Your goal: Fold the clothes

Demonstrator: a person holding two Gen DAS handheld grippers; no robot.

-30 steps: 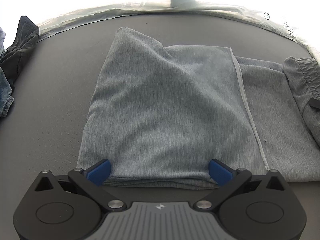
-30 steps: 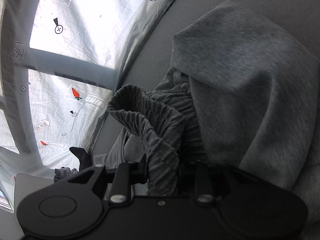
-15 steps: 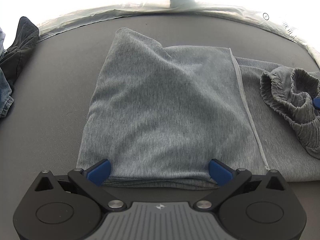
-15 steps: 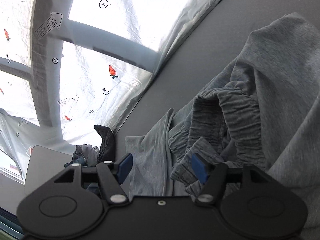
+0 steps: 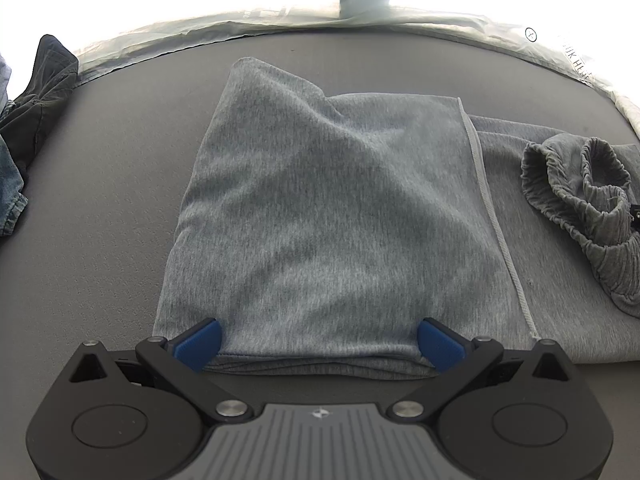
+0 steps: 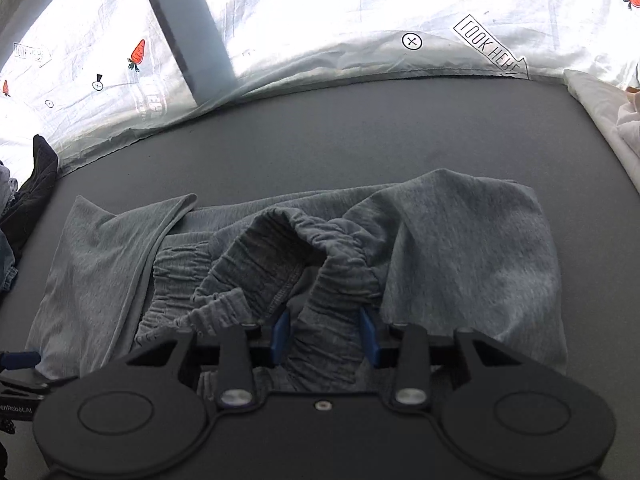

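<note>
A grey knit garment [image 5: 320,208] lies folded on the dark grey table [image 5: 100,208]. My left gripper [image 5: 320,344] stands open and low, its blue pads [image 5: 198,342] on either side of the fold's near edge without pressing it. The garment's ribbed elastic waistband [image 6: 320,248] is bunched up at the right end, also seen in the left wrist view as the waistband [image 5: 580,200]. My right gripper [image 6: 324,336] has a gathered strip of that waistband between its blue pads; its jaws are closing and the pads squeeze the cloth.
Dark clothes [image 5: 40,92] and a piece of denim [image 5: 10,192] are piled at the table's left edge. A white printed sheet [image 6: 360,20] hangs behind the far edge. White cloth [image 6: 600,120] lies at the far right.
The right gripper let go of the waistband, rolled upright and rose a little, then closed on it again. The bunched waistband moved inward over the garment. The left gripper stayed put.
</note>
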